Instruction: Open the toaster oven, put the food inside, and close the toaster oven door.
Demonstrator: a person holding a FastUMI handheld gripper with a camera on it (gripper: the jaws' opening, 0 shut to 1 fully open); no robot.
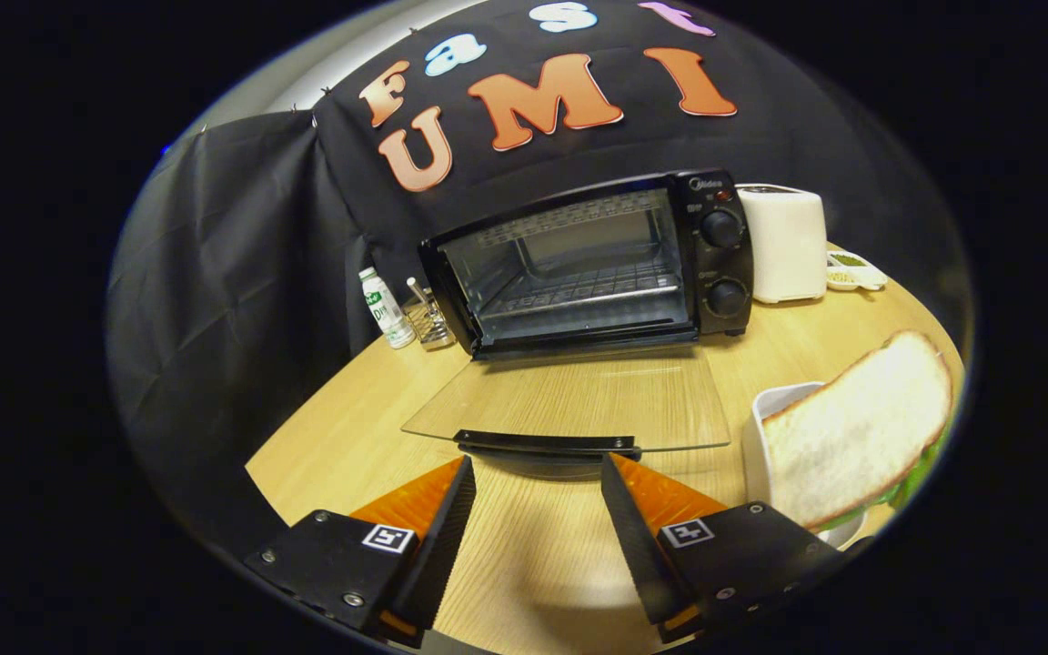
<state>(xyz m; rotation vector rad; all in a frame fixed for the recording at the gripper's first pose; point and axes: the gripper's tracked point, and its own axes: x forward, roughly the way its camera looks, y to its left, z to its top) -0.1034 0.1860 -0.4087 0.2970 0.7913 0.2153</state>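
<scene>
Toaster oven [592, 259] sitting wide open on the wooden table [351, 437], glass door [579, 400] folded down flat toward the gripper.

Sandwich [856, 428] is propped in a white dish [760, 437] right of the door, not in the oven yet. White toaster [788, 241] stands just right of the oven, small bottle [386, 309] just left of it. Gripper [538, 473] is spread wide with nothing in it, tips just short of the door's black handle [547, 444].

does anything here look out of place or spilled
Nothing stands out. The toaster oven door lies fully open, the sandwich sits on its plate, and the open gripper hovers empty before the door handle.
</scene>
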